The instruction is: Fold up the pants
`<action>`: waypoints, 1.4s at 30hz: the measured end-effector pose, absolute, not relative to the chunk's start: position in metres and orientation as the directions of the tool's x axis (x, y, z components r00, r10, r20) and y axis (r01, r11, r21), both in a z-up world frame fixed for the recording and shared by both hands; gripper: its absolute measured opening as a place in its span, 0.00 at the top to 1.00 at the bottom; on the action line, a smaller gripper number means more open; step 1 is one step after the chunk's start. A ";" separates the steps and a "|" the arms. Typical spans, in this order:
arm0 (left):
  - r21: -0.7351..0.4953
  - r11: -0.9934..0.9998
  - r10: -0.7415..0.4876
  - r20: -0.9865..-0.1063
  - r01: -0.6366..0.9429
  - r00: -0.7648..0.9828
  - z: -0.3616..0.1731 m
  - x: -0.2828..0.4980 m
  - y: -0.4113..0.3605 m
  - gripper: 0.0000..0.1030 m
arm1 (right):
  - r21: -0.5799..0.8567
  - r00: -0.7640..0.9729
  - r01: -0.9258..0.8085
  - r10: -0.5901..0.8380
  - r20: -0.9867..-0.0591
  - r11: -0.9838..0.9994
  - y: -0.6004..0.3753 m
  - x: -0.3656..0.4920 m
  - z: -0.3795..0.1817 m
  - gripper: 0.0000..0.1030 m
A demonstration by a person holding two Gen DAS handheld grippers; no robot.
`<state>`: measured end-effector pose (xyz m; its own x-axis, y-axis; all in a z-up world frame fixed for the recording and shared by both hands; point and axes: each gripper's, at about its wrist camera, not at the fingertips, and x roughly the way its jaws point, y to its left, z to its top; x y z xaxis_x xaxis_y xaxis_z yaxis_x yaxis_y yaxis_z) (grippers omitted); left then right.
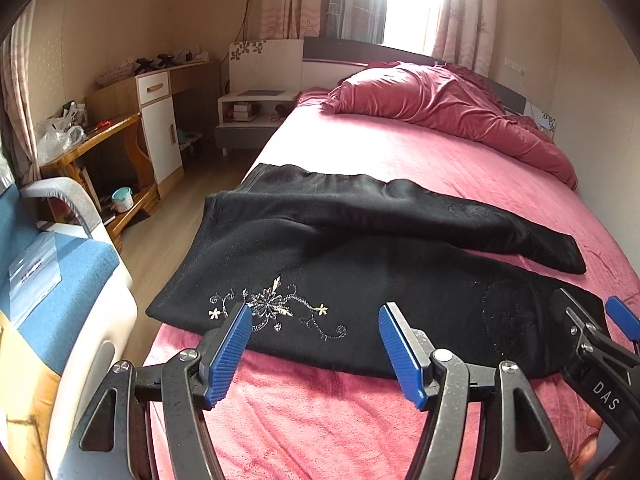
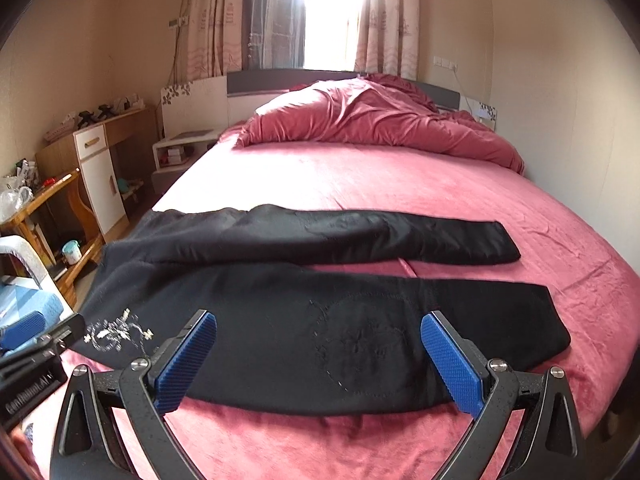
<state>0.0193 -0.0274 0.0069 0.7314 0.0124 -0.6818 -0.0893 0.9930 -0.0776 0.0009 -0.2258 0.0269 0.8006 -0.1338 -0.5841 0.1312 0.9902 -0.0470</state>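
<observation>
Pants (image 1: pixel 360 264), black, lay flat across the bed (image 1: pixel 400 160), waistband toward its left edge and both legs running out to the right, the far leg angled slightly away from the near one. White floral stitching (image 1: pixel 272 308) marked the near hip. My left gripper (image 1: pixel 316 336) hung over the pants' near edge by that stitching, its blue fingers (image 1: pixel 230 354) spread wide and clasping nothing. My right gripper (image 2: pixel 320 360) hung over the near leg further along, about the knee, its fingers (image 2: pixel 452 364) likewise released with only cloth below them. Whether any fingertip touched the cloth I could not tell. Beyond the pants, a rumpled red duvet (image 2: pixel 372 120) was heaped at the head of the bed.
</observation>
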 end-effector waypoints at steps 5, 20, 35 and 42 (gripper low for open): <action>-0.082 0.991 0.019 -0.708 -0.109 0.706 -0.002 0.023 -0.021 0.35 | -0.038 0.782 0.138 -0.132 -0.609 0.990 -0.240 0.000 0.016 0.00; -0.357 0.907 -0.191 -0.821 -0.223 0.538 -0.087 0.069 0.087 0.04 | 0.431 0.641 0.511 0.005 -0.768 0.744 -0.470 -0.025 -0.064 0.01; -0.459 0.774 -0.225 -0.843 -0.437 0.488 -0.123 0.102 0.142 0.63 | 0.468 0.579 0.737 -0.099 -0.809 0.488 -0.589 -0.004 -0.097 0.73; -0.484 0.777 -0.235 -0.817 -0.403 0.527 -0.110 0.100 0.155 0.93 | 0.386 0.551 0.717 -0.133 -0.824 0.581 -0.590 0.006 -0.085 0.86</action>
<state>0.1001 0.1548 -0.1103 0.5272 -0.2351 -0.8166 -0.4026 0.7771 -0.4837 0.0065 -0.5901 -0.0846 0.5512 -0.1328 -0.8238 0.7169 0.5805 0.3861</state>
